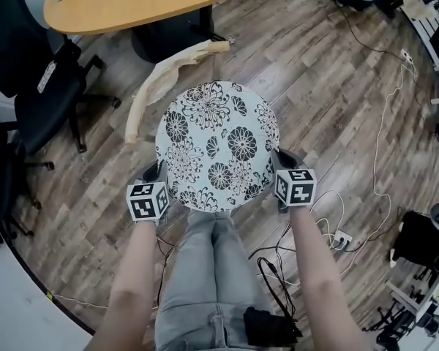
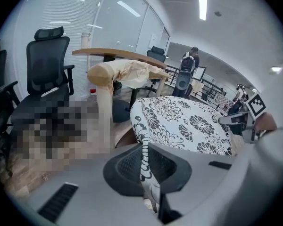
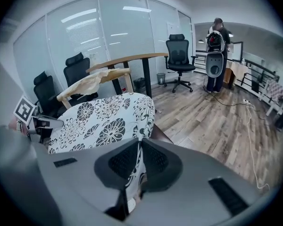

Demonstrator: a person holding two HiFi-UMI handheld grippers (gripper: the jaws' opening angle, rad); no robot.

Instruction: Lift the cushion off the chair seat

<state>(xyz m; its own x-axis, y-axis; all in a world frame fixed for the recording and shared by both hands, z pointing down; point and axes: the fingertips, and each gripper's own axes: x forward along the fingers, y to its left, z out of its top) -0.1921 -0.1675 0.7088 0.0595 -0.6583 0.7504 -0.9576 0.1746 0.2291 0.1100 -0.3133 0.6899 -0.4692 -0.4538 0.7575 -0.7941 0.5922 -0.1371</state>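
Visibly round cushion, black-and-white floral

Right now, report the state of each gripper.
Left gripper: closed on the edge of the cushion.
Right gripper: closed on the cushion's opposite edge.

The round floral cushion fills the space between the left hand-held gripper and the right hand-held gripper. Each is clamped on its rim, so nothing passes straight across. Just beyond the cushion, up and to the left, the chair's pale curved backrest blocks the way. Past that stands an oval wooden surface. Black office chairs crowd the left side. To the right the wooden floor lies open, crossed only by thin cables and a power strip. Below the cushion, the person's legs take up the middle.
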